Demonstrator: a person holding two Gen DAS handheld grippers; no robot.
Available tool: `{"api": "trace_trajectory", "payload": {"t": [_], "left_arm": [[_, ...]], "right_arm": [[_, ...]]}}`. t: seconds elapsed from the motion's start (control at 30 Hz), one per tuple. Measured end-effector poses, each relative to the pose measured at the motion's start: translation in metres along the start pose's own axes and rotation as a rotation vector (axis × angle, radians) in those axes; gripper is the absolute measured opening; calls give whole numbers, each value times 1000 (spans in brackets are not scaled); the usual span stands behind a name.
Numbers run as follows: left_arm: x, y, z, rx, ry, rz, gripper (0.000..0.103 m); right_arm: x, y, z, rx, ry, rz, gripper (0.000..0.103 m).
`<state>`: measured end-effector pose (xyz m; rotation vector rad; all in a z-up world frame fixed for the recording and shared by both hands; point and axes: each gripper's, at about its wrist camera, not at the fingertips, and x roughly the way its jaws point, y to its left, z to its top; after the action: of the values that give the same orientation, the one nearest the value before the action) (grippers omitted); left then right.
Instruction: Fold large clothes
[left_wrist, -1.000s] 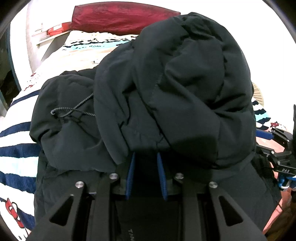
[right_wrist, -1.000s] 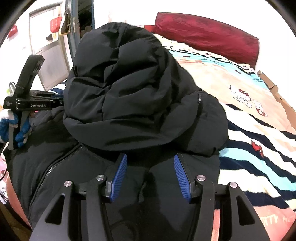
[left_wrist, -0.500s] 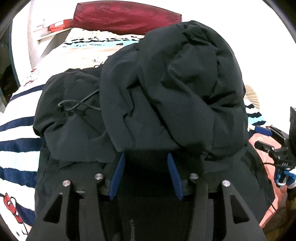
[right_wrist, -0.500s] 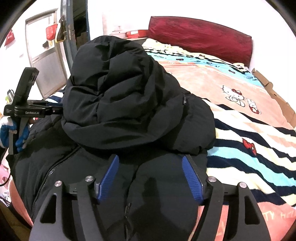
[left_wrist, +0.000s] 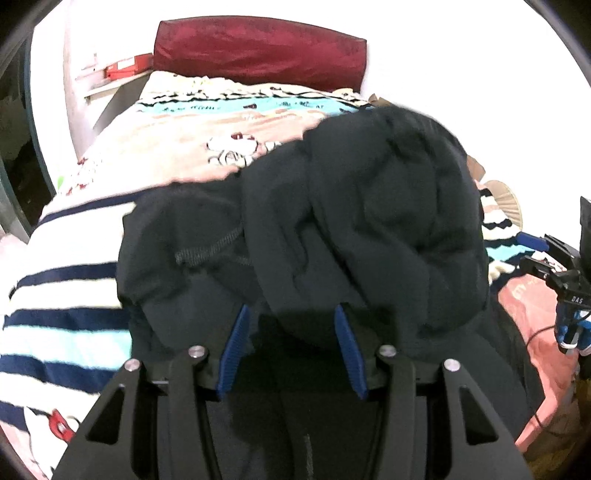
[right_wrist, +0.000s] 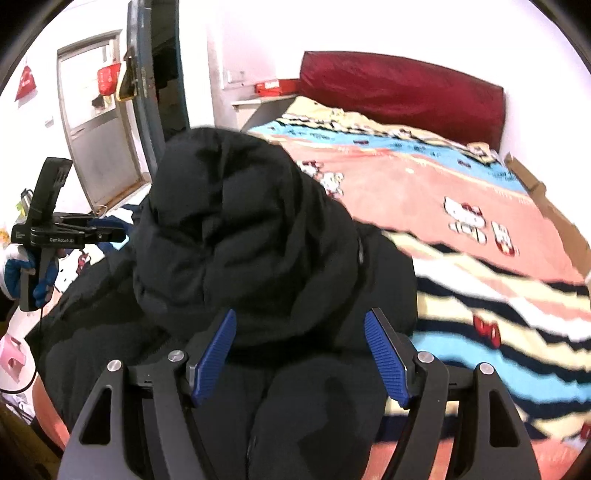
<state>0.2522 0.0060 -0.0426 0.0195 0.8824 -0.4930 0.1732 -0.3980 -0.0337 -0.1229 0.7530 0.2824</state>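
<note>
A large black puffer jacket (left_wrist: 362, 229) lies bunched on the bed, its upper part folded back over the body in a heap. It also shows in the right wrist view (right_wrist: 240, 240). A black drawcord (left_wrist: 210, 245) lies on its left side. My left gripper (left_wrist: 291, 332) is open, its blue pads just clear of the heap's near edge and holding nothing. My right gripper (right_wrist: 299, 339) is open wide above the jacket's lower part, empty. Each gripper also shows in the other's view, the left (right_wrist: 55, 232) and the right (left_wrist: 554, 273).
The bed has a striped cartoon blanket (right_wrist: 480, 258) and a dark red headboard cushion (right_wrist: 399, 96). A door and doorframe (right_wrist: 99, 110) stand to the left. The bed's near edge is under the jacket.
My left gripper has opened and let go of the jacket fold. Both grippers have drawn back and opened wider, and the heap has settled lower on the bed.
</note>
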Motion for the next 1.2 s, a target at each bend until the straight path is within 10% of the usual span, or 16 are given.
{"api": "trace_trajectory", "payload": {"t": [0.53,0.83,1.2], "left_arm": [[23,-43,122,100,-94,-97,47],[107,-59,81,206,73,-15,47],[147,-59,32,213,42,26,55]], "right_arm": [[56,18,117,-49,-94,79,71],[127,26,81,-59,72,94,71],[165,12,24,-45,149,106,72]]}}
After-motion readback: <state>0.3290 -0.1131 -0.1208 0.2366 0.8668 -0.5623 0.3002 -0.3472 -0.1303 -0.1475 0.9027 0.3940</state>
